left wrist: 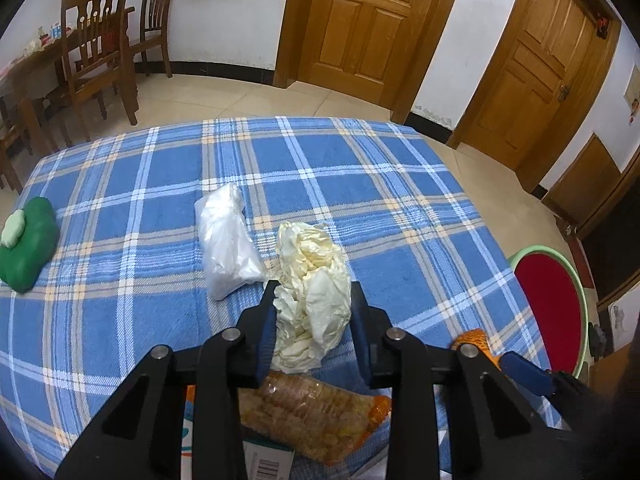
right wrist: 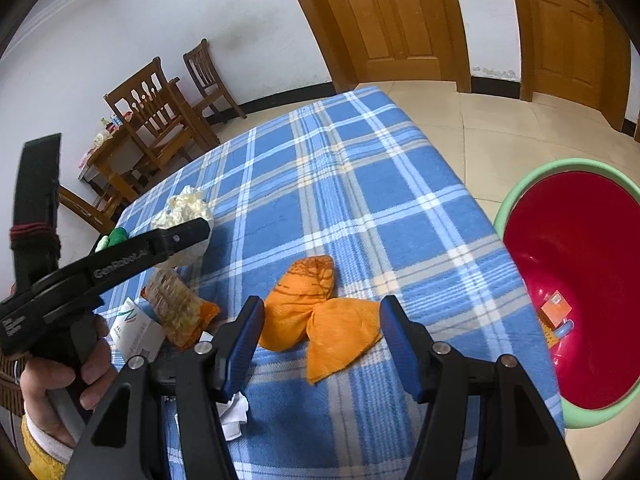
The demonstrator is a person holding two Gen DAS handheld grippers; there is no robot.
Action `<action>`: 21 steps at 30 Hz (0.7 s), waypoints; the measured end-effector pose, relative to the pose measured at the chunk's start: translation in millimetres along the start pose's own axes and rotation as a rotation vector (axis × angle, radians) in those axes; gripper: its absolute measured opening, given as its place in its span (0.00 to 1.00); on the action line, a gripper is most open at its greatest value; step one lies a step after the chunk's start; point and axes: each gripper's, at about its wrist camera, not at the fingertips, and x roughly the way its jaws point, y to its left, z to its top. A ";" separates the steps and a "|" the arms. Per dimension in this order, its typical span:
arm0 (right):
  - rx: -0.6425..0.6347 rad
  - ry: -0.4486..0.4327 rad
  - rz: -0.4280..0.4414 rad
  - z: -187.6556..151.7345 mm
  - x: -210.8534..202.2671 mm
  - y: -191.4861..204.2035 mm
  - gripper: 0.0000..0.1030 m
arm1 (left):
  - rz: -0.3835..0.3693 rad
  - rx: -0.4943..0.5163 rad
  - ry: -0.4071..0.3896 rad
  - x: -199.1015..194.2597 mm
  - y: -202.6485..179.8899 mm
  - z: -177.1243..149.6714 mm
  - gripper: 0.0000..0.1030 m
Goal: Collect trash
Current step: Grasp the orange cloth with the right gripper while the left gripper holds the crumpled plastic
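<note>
Where right wrist looks: bin [right wrist: 532, 196] contents, orange wrapper [right wrist: 320, 316].

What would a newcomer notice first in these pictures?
The left gripper holds a crumpled cream bag above the blue plaid table. The open right gripper faces an orange wrapper on the table. A red bin with a green rim stands beside the table's right edge.
</note>
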 end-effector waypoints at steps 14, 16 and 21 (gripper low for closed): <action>-0.049 -0.015 0.019 -3.2 3.1 7.6 0.31 | -0.014 -0.016 -0.023 -13.1 0.6 0.0 0.32; -0.057 -0.022 0.024 -4.9 0.7 8.9 0.30 | -0.016 -0.015 -0.029 -16.7 -1.1 -0.2 0.32; -0.058 -0.052 0.036 -7.4 -12.0 11.1 0.29 | -0.026 -0.008 -0.048 -29.4 -4.7 -0.8 0.32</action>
